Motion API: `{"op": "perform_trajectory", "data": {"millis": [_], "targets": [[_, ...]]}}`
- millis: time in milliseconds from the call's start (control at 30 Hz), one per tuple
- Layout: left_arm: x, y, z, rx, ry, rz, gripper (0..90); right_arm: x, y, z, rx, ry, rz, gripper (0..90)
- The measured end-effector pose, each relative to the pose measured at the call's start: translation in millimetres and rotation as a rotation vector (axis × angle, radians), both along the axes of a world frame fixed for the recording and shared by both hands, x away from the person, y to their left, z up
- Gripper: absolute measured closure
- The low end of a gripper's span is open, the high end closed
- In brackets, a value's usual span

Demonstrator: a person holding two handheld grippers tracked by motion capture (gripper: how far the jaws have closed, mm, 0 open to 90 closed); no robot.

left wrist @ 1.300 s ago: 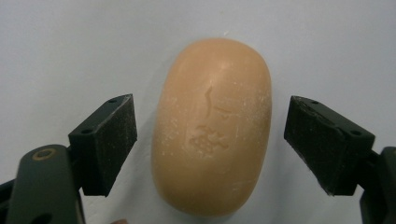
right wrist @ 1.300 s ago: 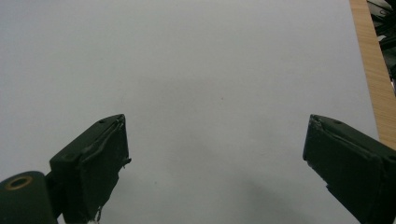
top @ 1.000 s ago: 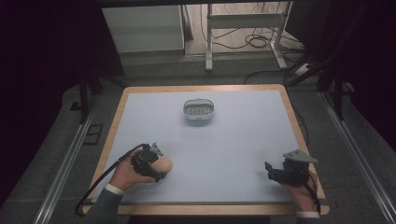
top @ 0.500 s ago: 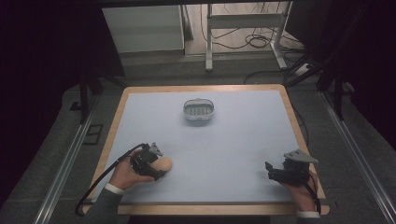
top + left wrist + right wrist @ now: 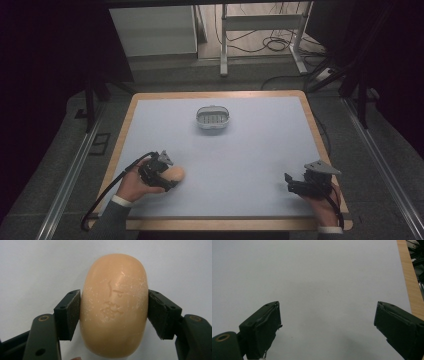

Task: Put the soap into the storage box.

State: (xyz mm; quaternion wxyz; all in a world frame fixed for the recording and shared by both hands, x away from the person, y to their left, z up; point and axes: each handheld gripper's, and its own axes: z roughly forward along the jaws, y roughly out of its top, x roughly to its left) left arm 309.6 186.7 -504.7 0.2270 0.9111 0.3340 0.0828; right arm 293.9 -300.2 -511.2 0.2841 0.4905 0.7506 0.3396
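Observation:
A peach-coloured oval soap bar [image 5: 115, 305] lies on the pale table near its front left corner. My left gripper [image 5: 113, 315] is shut on it, with one black pad [image 5: 68, 315] pressed on each long side. The high view shows the same soap bar [image 5: 176, 173] sticking out to the right of the left gripper [image 5: 169, 176], which a hand holds low over the table. At the front right, my right gripper [image 5: 290, 183] rests open, pointing left. Its jaws stand wide apart in the right gripper view, where the right gripper [image 5: 327, 327] has only bare table between them.
A small grey oval soap dish [image 5: 199, 120] with a slotted insert stands at the middle of the far half of the table [image 5: 260, 145]. The table's wooden edge [image 5: 409, 277] runs close to the right gripper. A cable trails off the front left corner.

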Motion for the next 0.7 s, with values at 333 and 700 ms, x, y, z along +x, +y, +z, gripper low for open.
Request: {"op": "perform_trajectory", "data": {"millis": [333,700], "targets": [[4.2,8.5,16.8,-0.05,-0.041,0.024,32.0,0.2,-0.5,-0.1,-0.002,0.002,-0.004,7.0],[7.1,13.9,28.2,-0.071,-0.061,0.032,32.1,0.3,-0.8,0.0,-0.001,0.001,-0.008,7.0]]}}
